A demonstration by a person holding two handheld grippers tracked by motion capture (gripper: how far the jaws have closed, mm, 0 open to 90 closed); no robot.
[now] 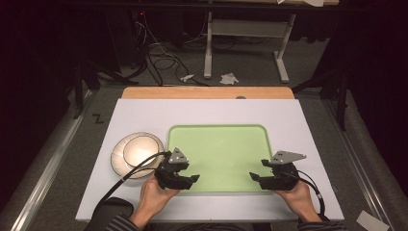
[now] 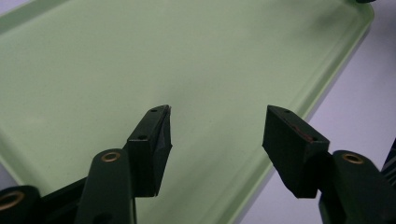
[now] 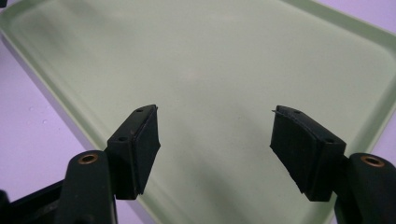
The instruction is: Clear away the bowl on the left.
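Both grippers, left (image 1: 185, 179) & right (image 1: 262, 179), jaws wide, nothing held, over tray (image 1: 216, 132) near edge. Plates (image 1: 137, 154) left of tray: approach rim slowly, grip square.

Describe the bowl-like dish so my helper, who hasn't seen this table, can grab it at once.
Start at the white table top and find the big green tray in its middle. Just off the tray's left edge, beside the left gripper, sits the stack of round dishes. It is the one round, cream-coloured, dark-rimmed thing there; the tray is flat, green and rectangular.
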